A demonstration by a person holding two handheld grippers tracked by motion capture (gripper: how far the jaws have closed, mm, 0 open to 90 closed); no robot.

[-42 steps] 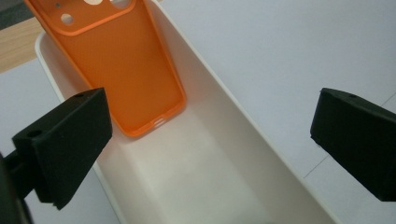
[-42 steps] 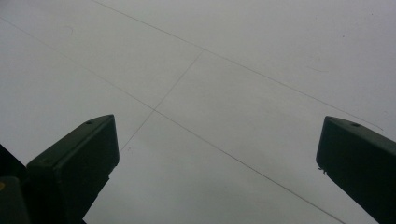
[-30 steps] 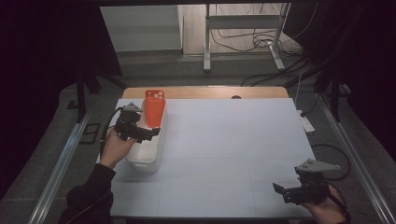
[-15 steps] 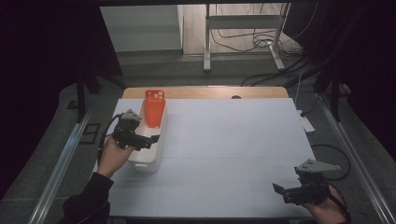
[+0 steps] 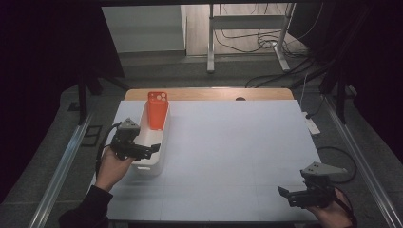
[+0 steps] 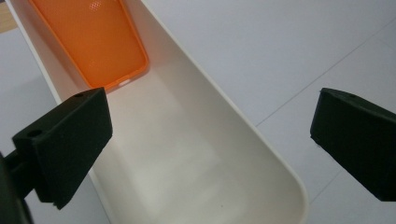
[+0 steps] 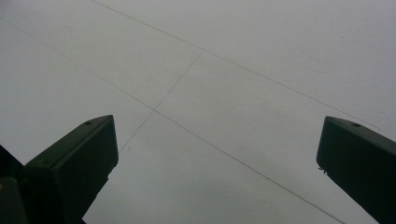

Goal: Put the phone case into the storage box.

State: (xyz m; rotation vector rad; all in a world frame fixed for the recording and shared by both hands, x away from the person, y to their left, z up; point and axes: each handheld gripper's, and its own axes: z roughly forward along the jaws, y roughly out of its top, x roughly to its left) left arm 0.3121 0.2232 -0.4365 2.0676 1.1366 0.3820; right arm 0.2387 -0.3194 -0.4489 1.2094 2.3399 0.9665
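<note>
Change: the left gripper (image 5: 151,148) has drawn back toward the person since the earlier pictures, from beside the orange phone case (image 5: 157,110) to the near end of the white tray (image 5: 157,166); the right gripper (image 5: 285,193) has stayed put.
Left gripper: jaws spread wide with nothing between them, hovering over the tray's near end; in the left gripper view one jaw stands over the tray's one wall and the other over the table beyond its opposite wall.
Phone case: beyond the left gripper's jaws, standing tilted in the far end of the tray, leaning on its end wall, well apart from the jaws.
Right gripper: jaws wide apart and bare, low over the table at its near right corner, well apart from the tray.
Surface: a white table (image 5: 237,142) with faint thin lines across it; a wooden strip (image 5: 209,94) runs along its far edge.
Room: dark grey floor, cables (image 5: 266,42) trailing past a metal stand's legs (image 5: 247,47) behind the table, dark hangings to both sides.
</note>
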